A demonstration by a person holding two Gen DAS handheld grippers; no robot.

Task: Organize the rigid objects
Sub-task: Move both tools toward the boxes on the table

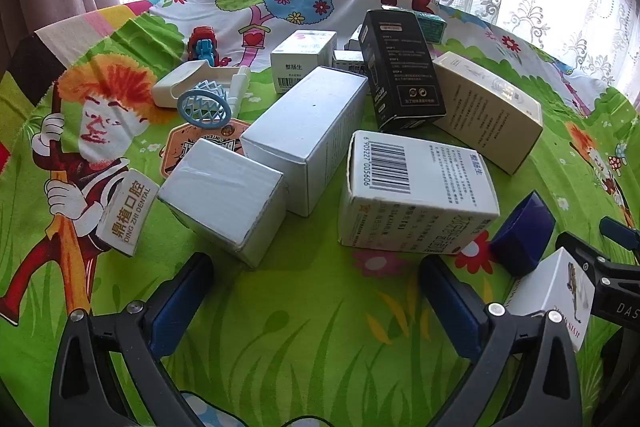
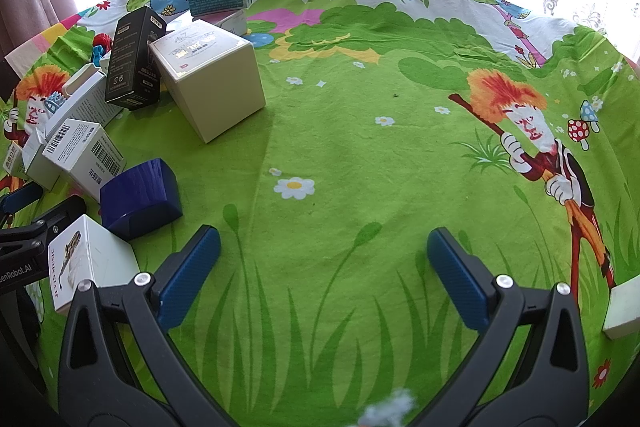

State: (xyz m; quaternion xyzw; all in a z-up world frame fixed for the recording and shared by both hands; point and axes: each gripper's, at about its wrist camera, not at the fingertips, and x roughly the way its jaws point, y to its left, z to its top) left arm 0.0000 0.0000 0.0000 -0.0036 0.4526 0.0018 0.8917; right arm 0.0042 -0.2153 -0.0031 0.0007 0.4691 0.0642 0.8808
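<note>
The desk cloth (image 2: 340,147) is matt printed fabric, lightly creased; the boxes look like cardboard, the black box (image 1: 400,67) semi-gloss, the cream box (image 2: 216,83) smooth with a shiny foil label; the blue case (image 2: 140,199) is glossy plastic; the hoop (image 1: 205,105) is plastic; the fingers (image 2: 192,267) carry ribbed blue pads on matt black frames.
</note>
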